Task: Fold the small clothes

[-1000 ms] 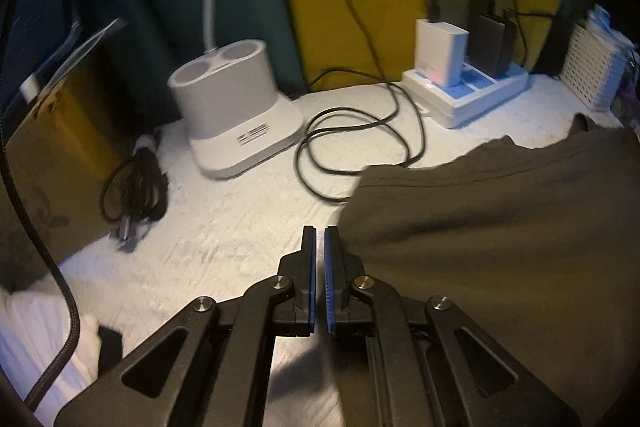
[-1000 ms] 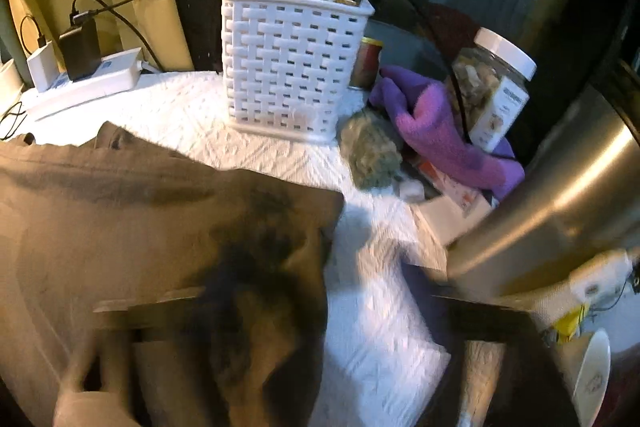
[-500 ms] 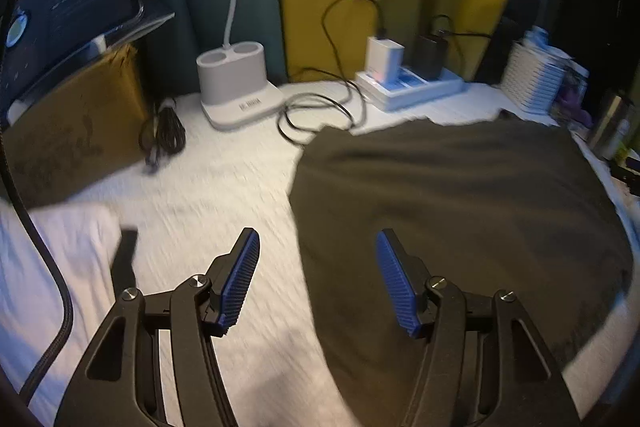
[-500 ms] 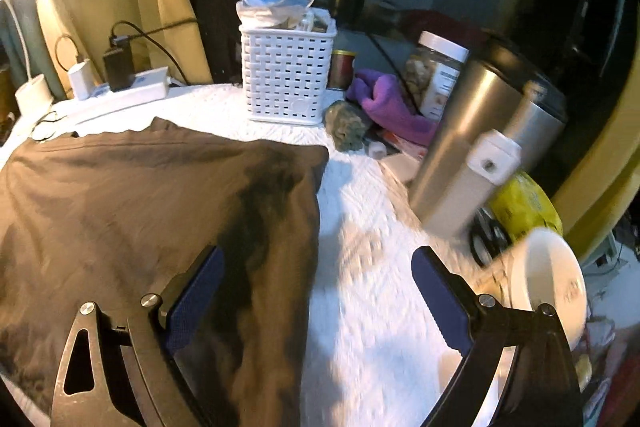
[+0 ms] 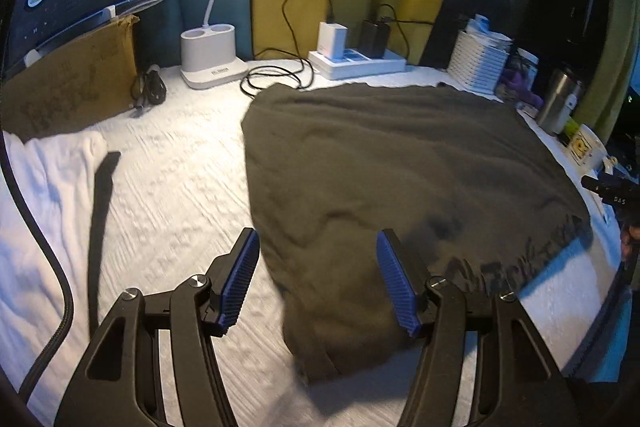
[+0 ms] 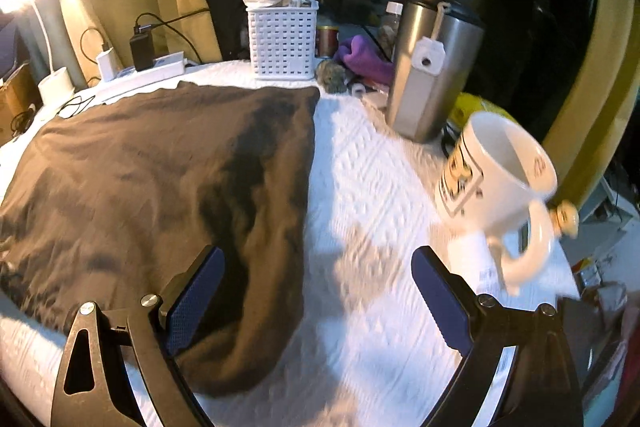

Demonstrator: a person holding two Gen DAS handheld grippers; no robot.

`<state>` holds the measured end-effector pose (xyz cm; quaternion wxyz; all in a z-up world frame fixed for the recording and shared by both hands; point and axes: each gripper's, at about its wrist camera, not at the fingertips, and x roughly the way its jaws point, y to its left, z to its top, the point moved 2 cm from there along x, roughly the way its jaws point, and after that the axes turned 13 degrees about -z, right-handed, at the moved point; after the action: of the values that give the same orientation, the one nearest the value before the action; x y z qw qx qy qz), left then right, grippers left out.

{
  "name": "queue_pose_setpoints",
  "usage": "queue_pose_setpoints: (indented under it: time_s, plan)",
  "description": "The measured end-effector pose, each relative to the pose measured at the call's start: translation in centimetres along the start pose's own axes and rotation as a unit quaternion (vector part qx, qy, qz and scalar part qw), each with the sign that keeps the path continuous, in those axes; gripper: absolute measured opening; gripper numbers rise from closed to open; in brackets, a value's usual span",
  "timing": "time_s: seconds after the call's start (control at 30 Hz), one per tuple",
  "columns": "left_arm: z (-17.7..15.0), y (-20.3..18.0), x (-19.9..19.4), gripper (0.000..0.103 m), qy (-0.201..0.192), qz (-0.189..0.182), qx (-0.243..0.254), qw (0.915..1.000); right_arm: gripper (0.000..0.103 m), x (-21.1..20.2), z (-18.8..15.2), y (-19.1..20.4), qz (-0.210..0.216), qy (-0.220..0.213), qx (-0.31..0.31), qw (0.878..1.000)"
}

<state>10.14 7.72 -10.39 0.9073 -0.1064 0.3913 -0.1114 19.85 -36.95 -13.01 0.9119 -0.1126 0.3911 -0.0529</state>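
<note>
A dark olive-brown garment [image 5: 392, 163] lies spread flat on the white textured table cover; it also shows in the right wrist view [image 6: 160, 179]. My left gripper [image 5: 320, 279] is open and empty, held above the garment's near left edge. My right gripper [image 6: 320, 303] is open and empty, above the garment's near right edge, with its left finger over the cloth and its right finger over the bare cover.
A white cloth [image 5: 44, 179] lies at the left. At the back stand a cardboard box [image 5: 68, 79], a white lamp base [image 5: 208, 61], a power strip [image 5: 356, 61] with chargers and cables, and a white basket [image 6: 282, 41]. A steel tumbler [image 6: 432, 67] and white mug [image 6: 496, 171] stand right.
Both grippers have opened, let go of the garment and pulled back and up. The garment now lies flat on the table.
</note>
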Motion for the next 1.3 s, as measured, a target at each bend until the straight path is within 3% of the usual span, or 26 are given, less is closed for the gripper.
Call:
queue_pose_setpoints:
  time_s: [0.4, 0.47, 0.53, 0.6, 0.7, 0.8, 0.83, 0.87, 0.9, 1.0, 1.17, 1.3]
  plan:
    - [-4.1, -1.0, -0.7, 0.066, 0.01, 0.009, 0.004, 0.9999, 0.095, -1.8, -5.0, -0.1, 0.066, 0.019, 0.051, 0.996]
    - [-4.5, -0.8, -0.8, 0.066, 0.008, 0.013, -0.002, 0.9999, 0.088, -1.7, -5.7, -0.3, 0.088, 0.027, 0.076, 0.993]
    - [-4.9, -0.7, -0.7, 0.066, 0.008, 0.016, -0.004, 0.9998, 0.068, -1.4, -6.2, -0.3, 0.11, 0.036, 0.1, 0.988]
    - [-5.2, -0.5, -0.3, 0.066, 0.015, 0.021, -0.007, 0.9996, 0.059, -1.1, -6.5, 0.0, 0.127, 0.042, 0.108, 0.985]
    - [-5.6, -0.1, 0.2, 0.066, 0.021, 0.022, -0.016, 0.9994, 0.058, -1.0, -6.6, 0.3, 0.135, 0.035, 0.131, 0.982]
    - [-5.8, -0.1, 0.5, 0.065, 0.019, 0.008, -0.019, 0.9996, 0.041, -0.8, -6.7, 0.6, 0.162, 0.039, 0.145, 0.975]
    - [-5.8, -0.1, 0.6, 0.062, 0.02, 0.004, -0.02, 0.9996, 0.037, -0.8, -6.7, 0.7, 0.169, 0.037, 0.147, 0.974]
    - [-5.8, -0.3, 0.7, 0.042, 0.021, -0.005, -0.02, 0.9996, 0.033, -0.8, -6.7, 1.0, 0.177, 0.038, 0.145, 0.973]
    - [-5.8, -0.5, 0.9, 0.027, 0.027, -0.018, -0.021, 0.9993, 0.02, -0.7, -6.8, 1.2, 0.186, 0.041, 0.144, 0.971]
    - [-5.4, -0.9, 0.7, 0.009, 0.025, -0.015, -0.016, 0.9994, 0.008, -0.9, -6.8, 1.4, 0.185, 0.035, 0.131, 0.973]
    - [-3.3, -1.4, -1.5, 0.006, -0.01, -0.004, -0.008, 0.9999, 0.006, -2.5, -4.3, -0.8, 0.117, -0.01, 0.072, 0.99]
    - [-1.5, -2.2, -3.1, 0.006, -0.028, -0.001, 0.006, 0.9996, 0.006, -4.0, -1.8, -1.6, 0.098, -0.043, 0.001, 0.994]
